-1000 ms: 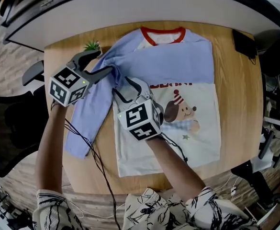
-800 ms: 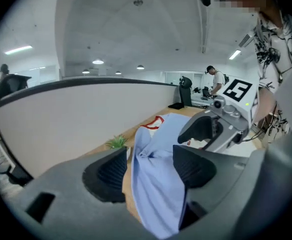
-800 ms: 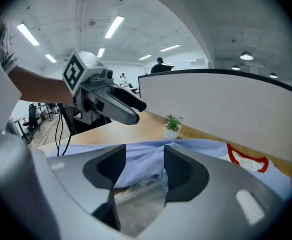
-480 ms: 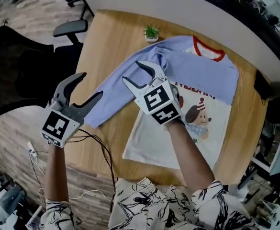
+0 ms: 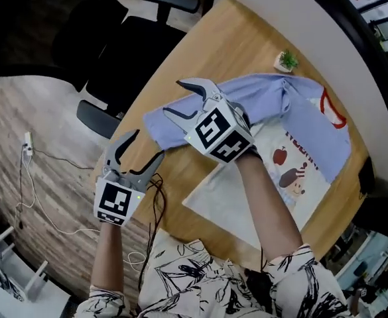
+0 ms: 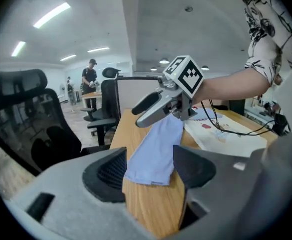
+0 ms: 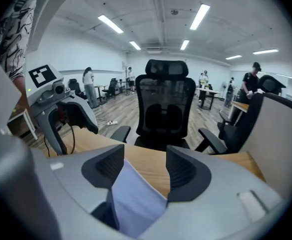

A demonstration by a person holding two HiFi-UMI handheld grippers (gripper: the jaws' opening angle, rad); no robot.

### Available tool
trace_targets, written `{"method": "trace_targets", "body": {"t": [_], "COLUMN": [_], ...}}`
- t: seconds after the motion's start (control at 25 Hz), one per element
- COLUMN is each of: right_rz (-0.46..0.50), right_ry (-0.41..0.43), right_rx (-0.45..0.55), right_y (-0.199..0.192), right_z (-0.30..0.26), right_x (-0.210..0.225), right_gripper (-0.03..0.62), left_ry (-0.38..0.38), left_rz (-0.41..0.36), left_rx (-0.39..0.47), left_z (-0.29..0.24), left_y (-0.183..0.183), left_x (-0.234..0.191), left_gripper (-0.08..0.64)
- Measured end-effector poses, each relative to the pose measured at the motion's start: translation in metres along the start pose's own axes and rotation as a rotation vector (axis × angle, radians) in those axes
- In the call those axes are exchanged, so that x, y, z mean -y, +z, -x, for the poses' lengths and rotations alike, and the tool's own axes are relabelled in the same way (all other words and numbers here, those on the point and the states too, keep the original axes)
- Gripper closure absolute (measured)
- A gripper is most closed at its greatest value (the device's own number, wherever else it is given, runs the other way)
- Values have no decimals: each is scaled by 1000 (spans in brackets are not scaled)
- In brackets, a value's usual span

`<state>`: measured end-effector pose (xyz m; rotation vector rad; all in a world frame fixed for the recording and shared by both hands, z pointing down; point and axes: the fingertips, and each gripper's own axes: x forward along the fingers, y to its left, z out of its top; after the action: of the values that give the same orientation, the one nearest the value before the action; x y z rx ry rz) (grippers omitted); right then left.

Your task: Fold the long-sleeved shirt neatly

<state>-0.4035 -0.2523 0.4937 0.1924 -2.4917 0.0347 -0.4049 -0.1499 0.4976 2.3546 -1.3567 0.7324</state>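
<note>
The left tool (image 5: 147, 144) is held open, empty; the right tool (image 5: 174, 98) is being opened, the shirt sleeve (image 5: 266, 97) left unpressed between its jaws.

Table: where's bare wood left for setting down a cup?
Bare table wood runs between the blue sleeve and the edge by the office chair. A smaller wedge lies between sleeve, white hem and near edge. The shirt covers the rest, small plant beside it.

A black office chair (image 7: 163, 109) stands beside the wooden desk (image 5: 233, 38), wood-plank floor (image 5: 48, 111) below, strip lights (image 7: 200, 15) glowing overhead.
</note>
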Motion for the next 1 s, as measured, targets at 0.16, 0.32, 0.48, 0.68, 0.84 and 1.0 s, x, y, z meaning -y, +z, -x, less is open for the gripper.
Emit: {"method": "trace_targets", "body": {"t": [0.16,0.32,0.48,0.68,0.84,1.0], "right_rz": [124,194,229,238,235,214], "right_ry": [131,252,340,389,399,385], "right_rx": [-87,-162,-257,-301,-311,-300], "right_y": [-7,-24,-44,-53,-55,-53], "right_z": [-44,-74,-97,-112,-117,-119], "right_x": [-36,-67,-79,-84,-86,-83], "right_gripper": [315,333,367,409,449,552], "left_ry": [52,64,67,125,195,241], "left_rz": [114,219,286,298,273,258], "left_rx": [-29,-65,-114,-131,-173,-207], "left_z": [-7,-20,-38,-51,-53,-52], "left_y": [-39,-68,-91,-96,-101,-104], "left_x": [11,25,38,40,34,26], "left_gripper": [272,304,319,330,374,461]}}
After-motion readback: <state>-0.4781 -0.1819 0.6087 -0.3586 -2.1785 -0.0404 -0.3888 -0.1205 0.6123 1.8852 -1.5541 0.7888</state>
